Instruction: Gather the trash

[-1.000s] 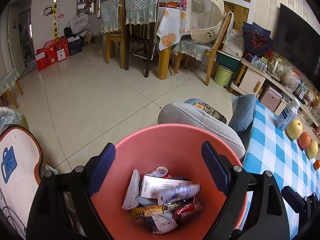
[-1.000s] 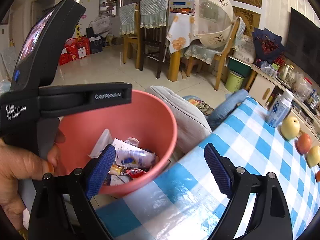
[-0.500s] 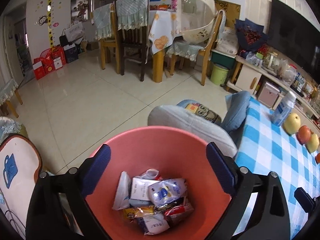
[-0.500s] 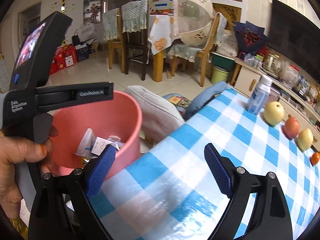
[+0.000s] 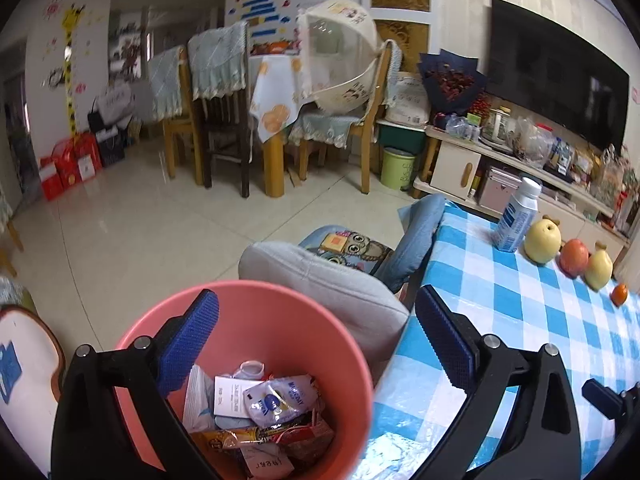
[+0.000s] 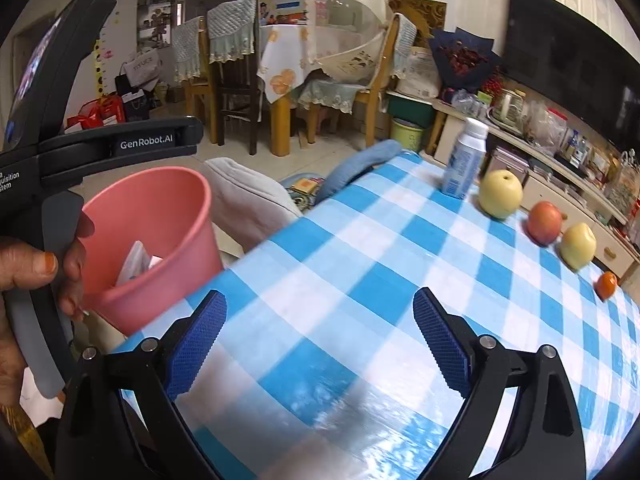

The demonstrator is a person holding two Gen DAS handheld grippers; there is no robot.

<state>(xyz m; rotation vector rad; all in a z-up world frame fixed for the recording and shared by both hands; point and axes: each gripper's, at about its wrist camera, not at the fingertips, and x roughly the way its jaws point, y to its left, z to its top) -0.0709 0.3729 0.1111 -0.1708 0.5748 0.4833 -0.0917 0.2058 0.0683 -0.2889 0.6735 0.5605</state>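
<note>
A pink bin (image 5: 280, 332) stands on the floor beside the table and holds several wrappers and packets (image 5: 264, 412). My left gripper (image 5: 316, 300) hovers above the bin's right side with its jaws opening and nothing between them. My right gripper (image 6: 320, 300) hangs over the blue-and-white checked tablecloth (image 6: 360, 264), its jaws also opening with nothing between them. In the right wrist view the bin (image 6: 160, 216) is at the left, behind a hand (image 6: 24, 268) that grips the left device's handle.
At the table's far side stand a white-and-blue bottle (image 6: 464, 160), a yellow fruit (image 6: 500, 194), a red apple (image 6: 544, 222), another yellow fruit (image 6: 578, 246) and a small orange (image 6: 607, 284). A grey cushion (image 5: 320, 280) lies between bin and table.
A packet that was falling into the bin now lies on top of the trash. Both grippers have swung right, the right one from the bin to over the table. Both jaws stand wider.
</note>
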